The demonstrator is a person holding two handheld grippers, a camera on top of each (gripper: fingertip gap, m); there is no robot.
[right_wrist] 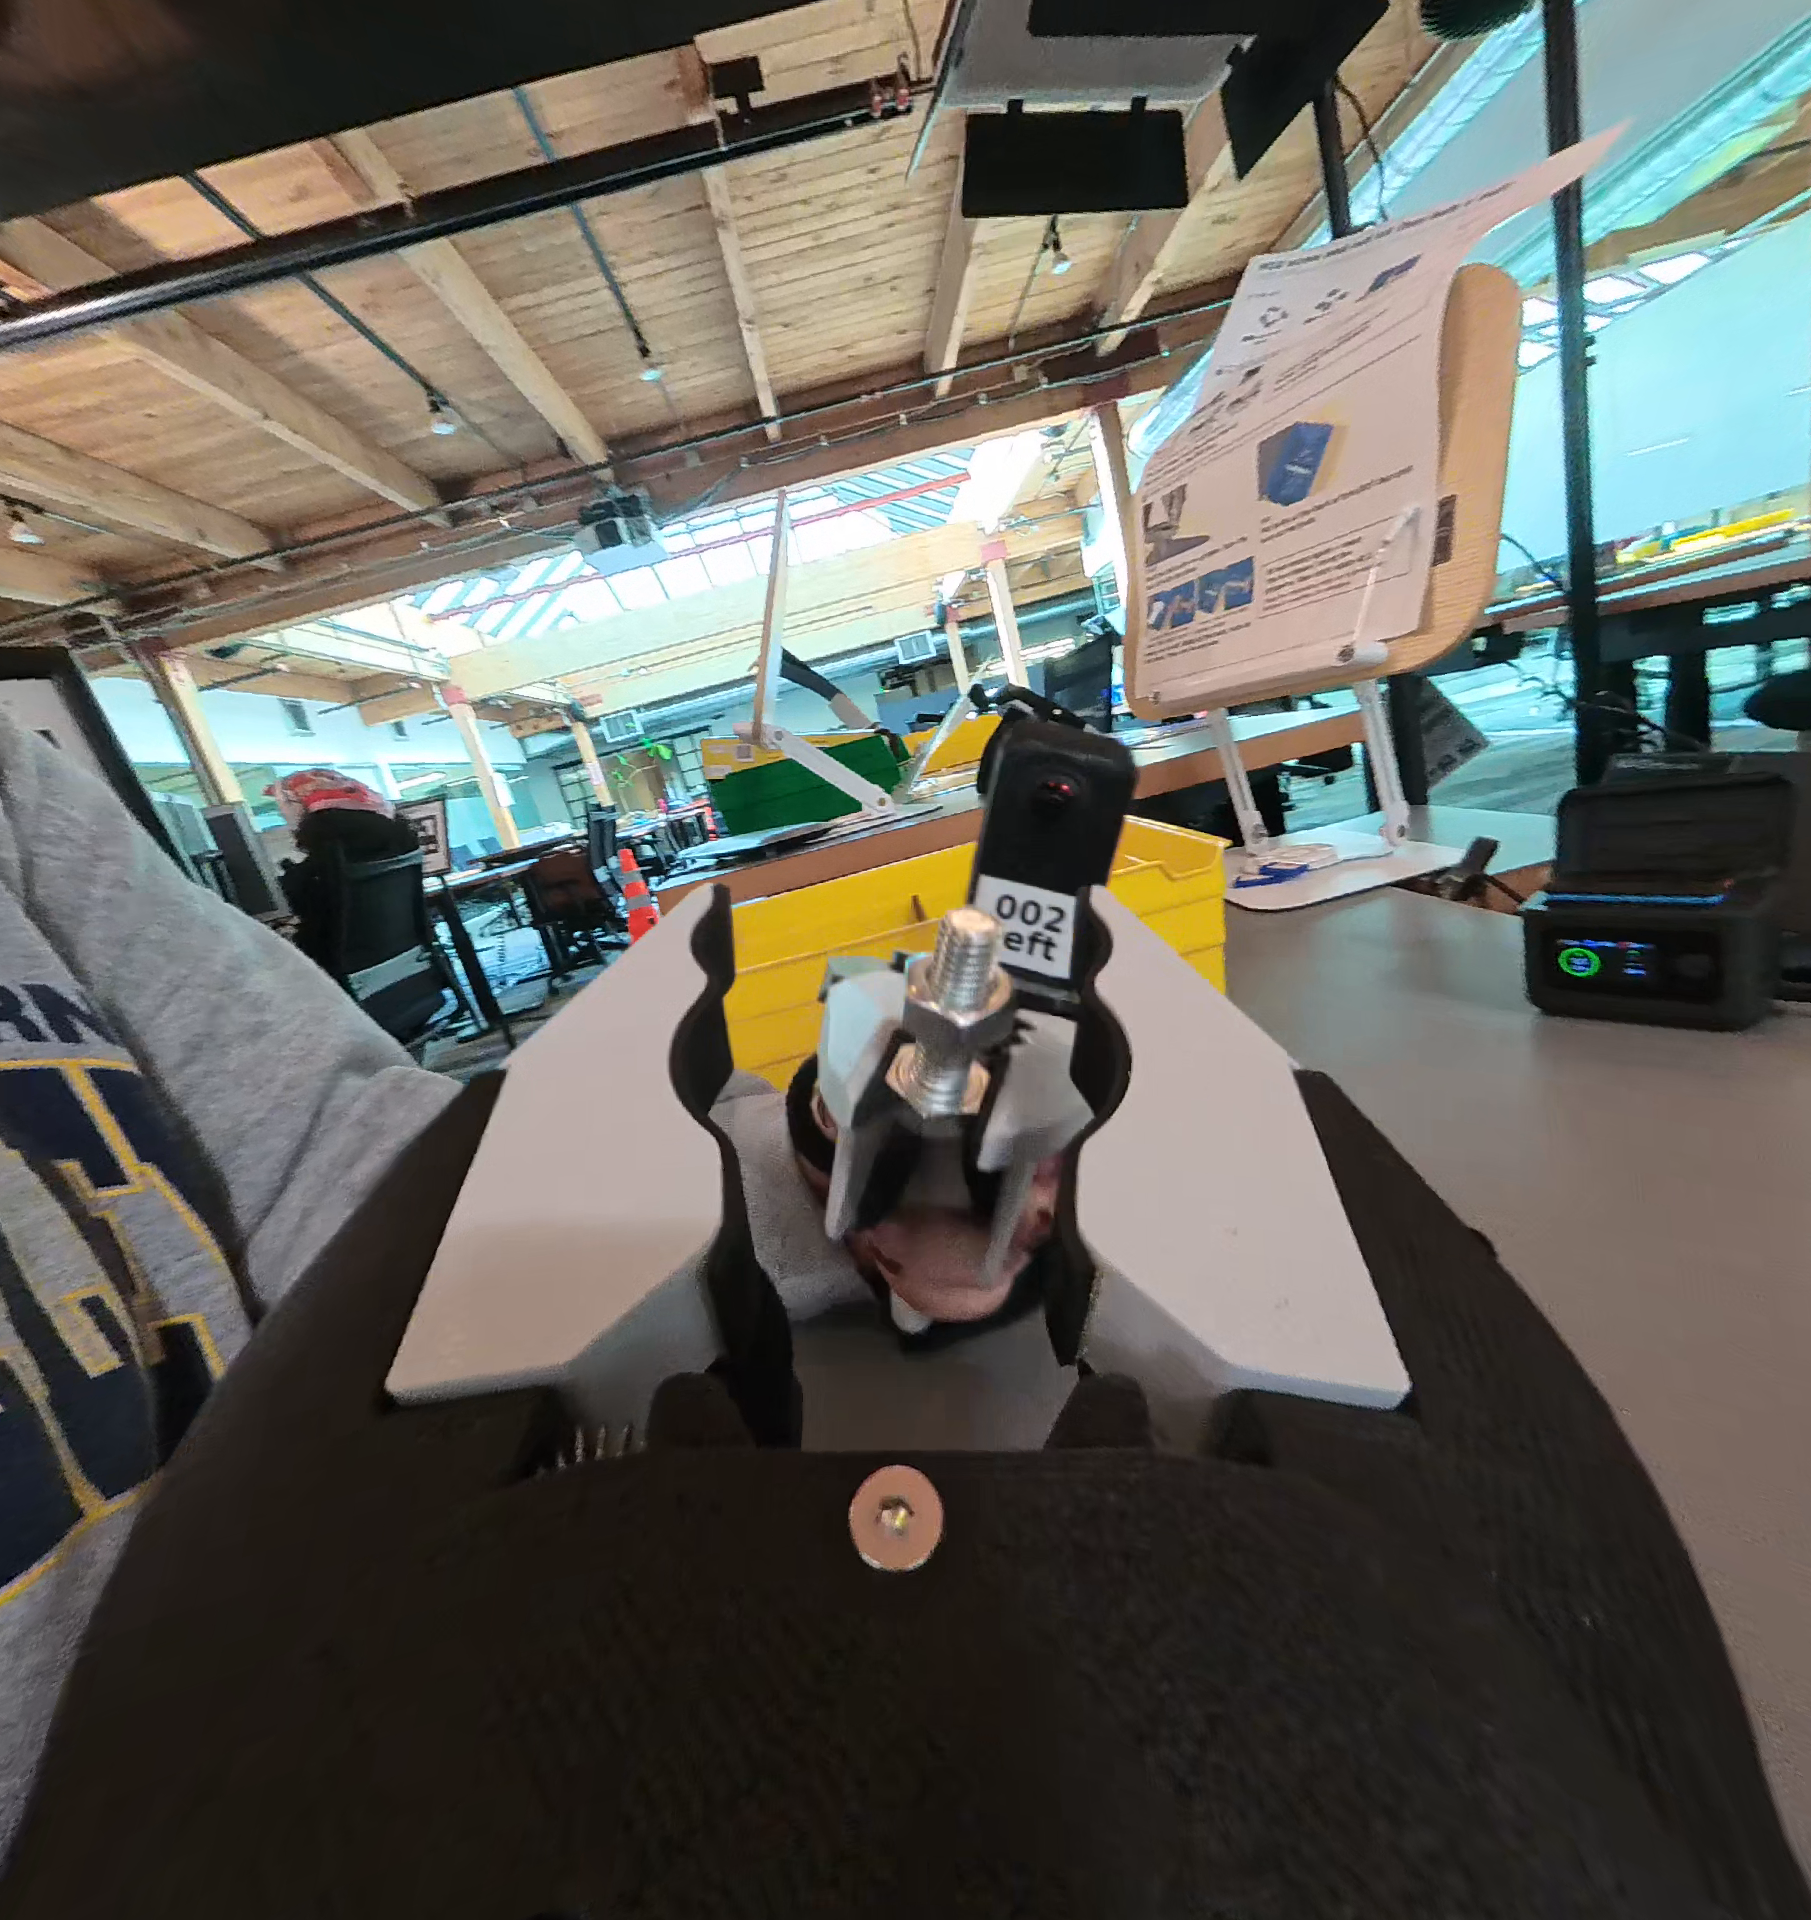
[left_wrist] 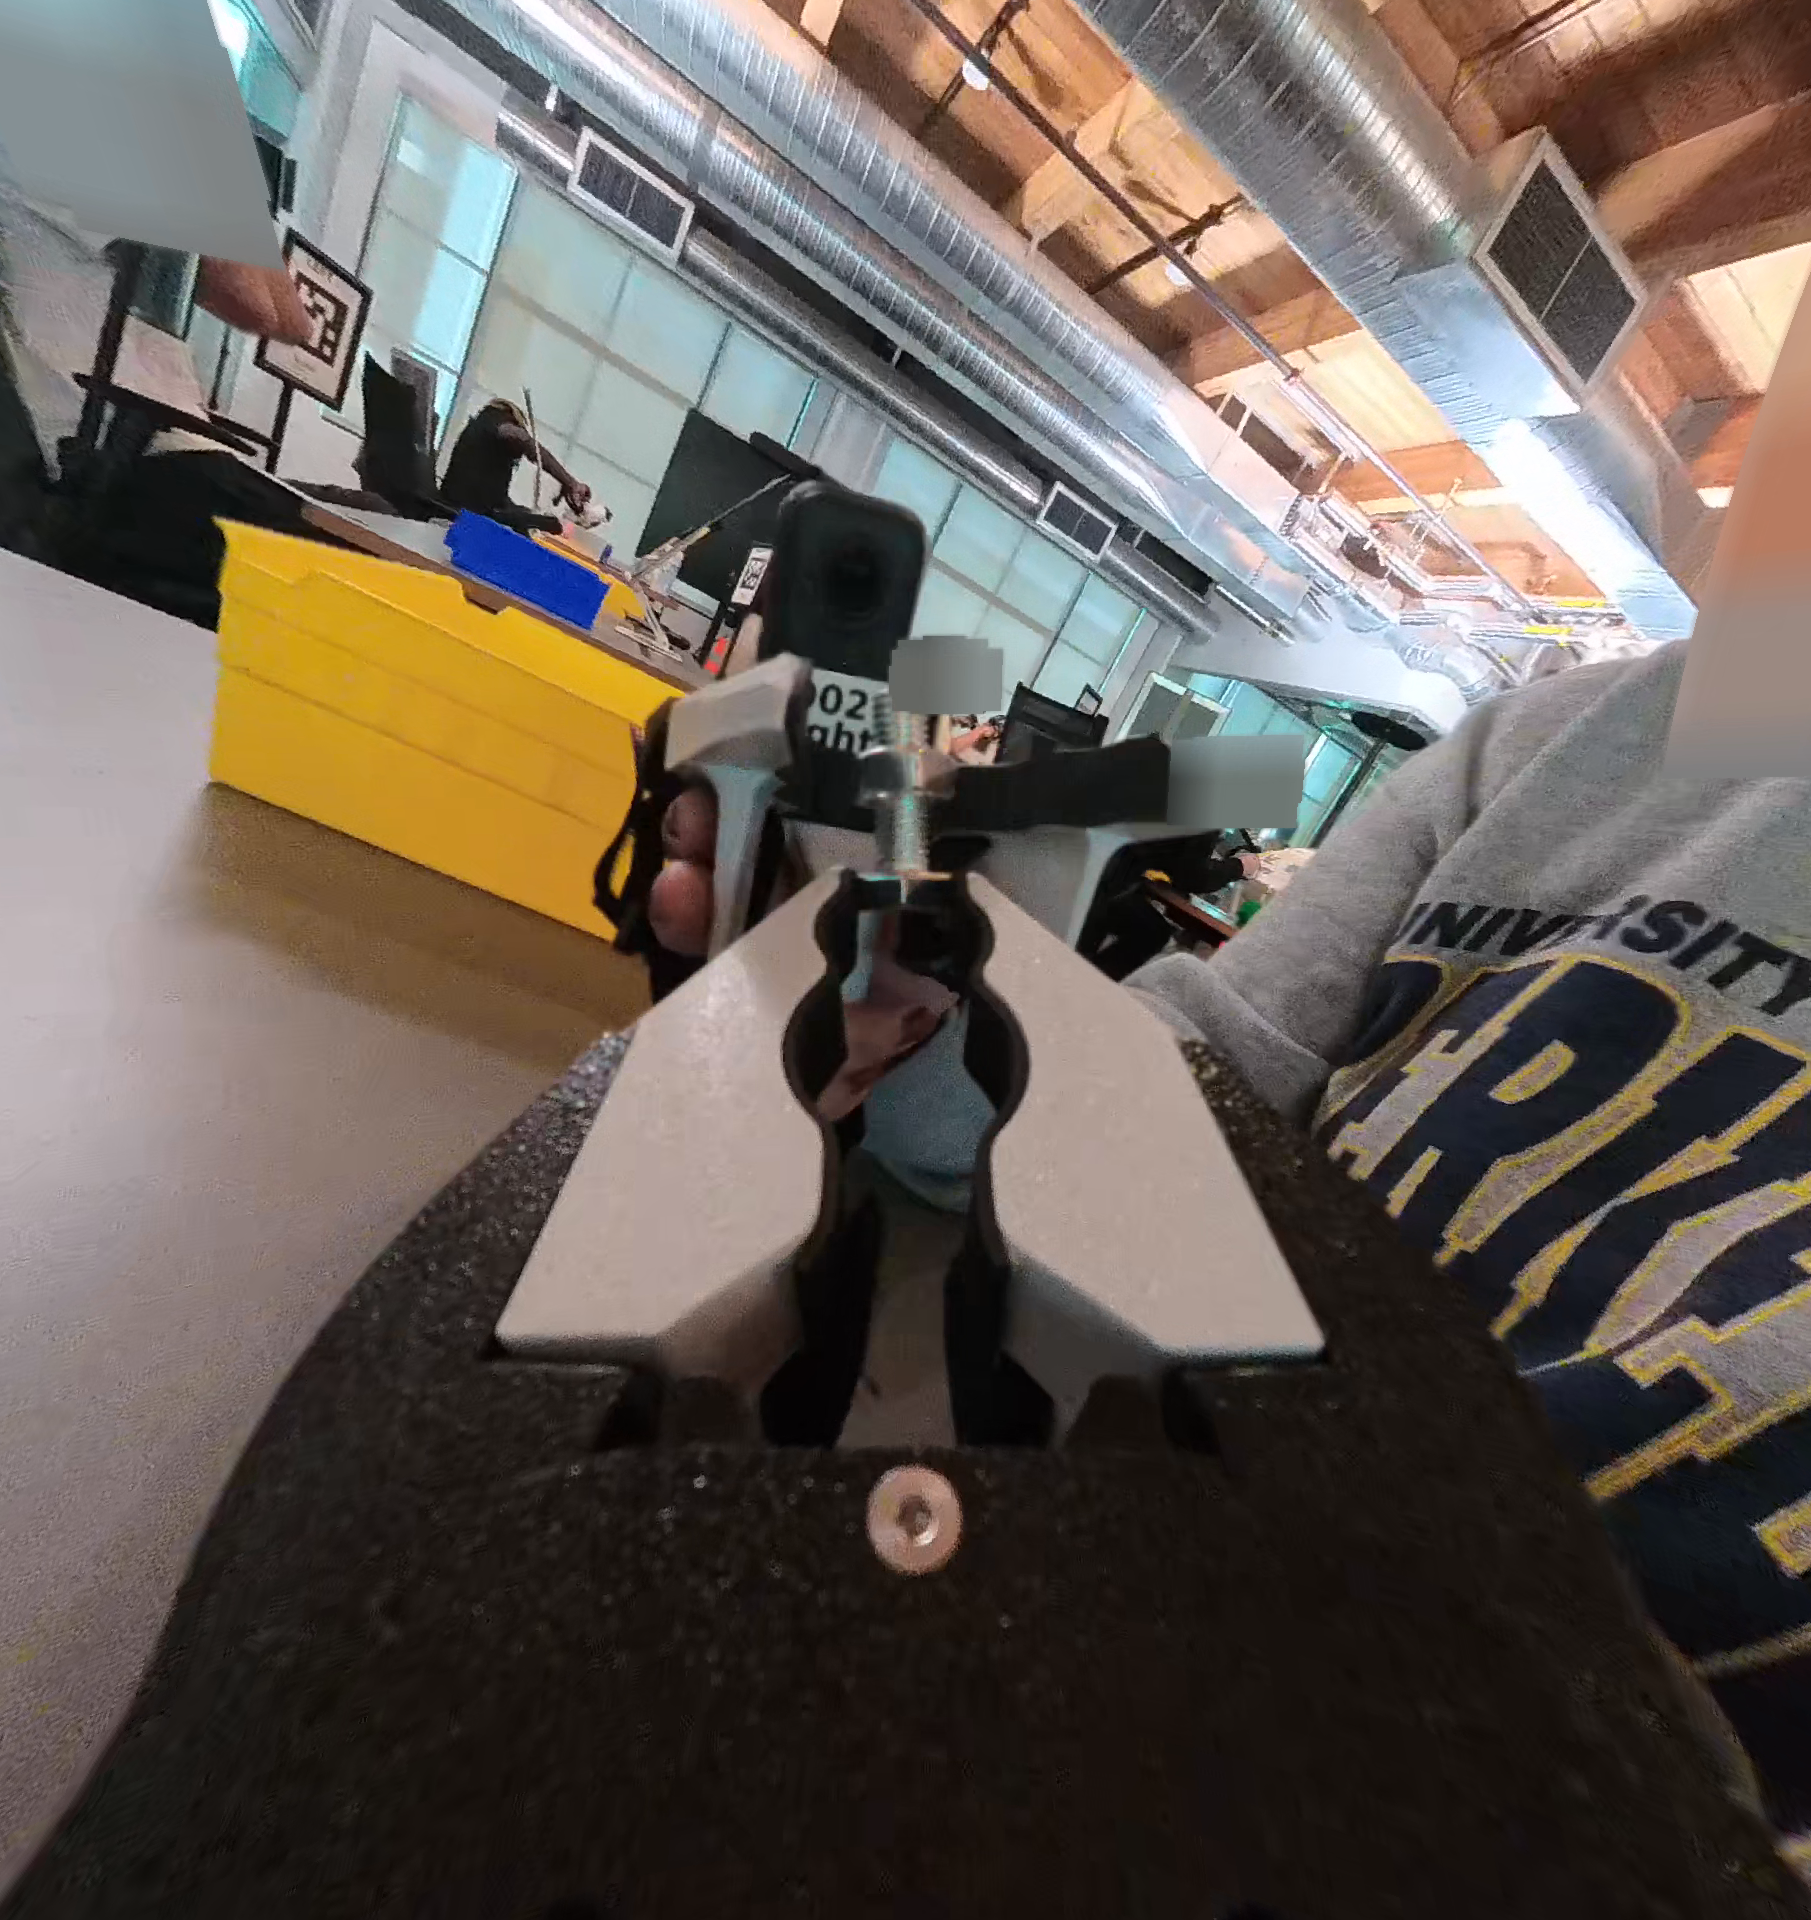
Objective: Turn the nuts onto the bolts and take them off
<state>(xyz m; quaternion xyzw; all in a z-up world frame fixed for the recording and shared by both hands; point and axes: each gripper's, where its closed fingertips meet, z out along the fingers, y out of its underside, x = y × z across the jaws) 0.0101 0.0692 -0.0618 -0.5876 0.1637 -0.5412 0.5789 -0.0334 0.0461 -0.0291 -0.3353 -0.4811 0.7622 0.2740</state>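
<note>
A silver bolt point(left_wrist: 896, 831) stands upright with a hex nut point(left_wrist: 885, 774) threaded partway down it. My left gripper point(left_wrist: 906, 883) is shut on the bolt's lower end and holds it above the table. In the right wrist view the bolt point(right_wrist: 968, 951) and nut point(right_wrist: 958, 1013) sit between my right gripper's point(right_wrist: 903, 909) wide-spread grey fingers point(right_wrist: 589, 1143), which do not touch them. The left gripper point(right_wrist: 937, 1091) shows there clamped on the hex base. The right gripper point(left_wrist: 901, 790) faces me in the left wrist view, its jaws on either side of the nut.
Stacked yellow bins point(left_wrist: 413, 707) stand on the grey table point(left_wrist: 153, 987), with a blue bin point(left_wrist: 527, 566) behind. A document stand point(right_wrist: 1316, 478) and a black device with a lit screen point(right_wrist: 1649, 956) sit at the right. The person's grey sweatshirt point(left_wrist: 1503, 1039) is close by. There is about 5 cm between the tips of the two grippers.
</note>
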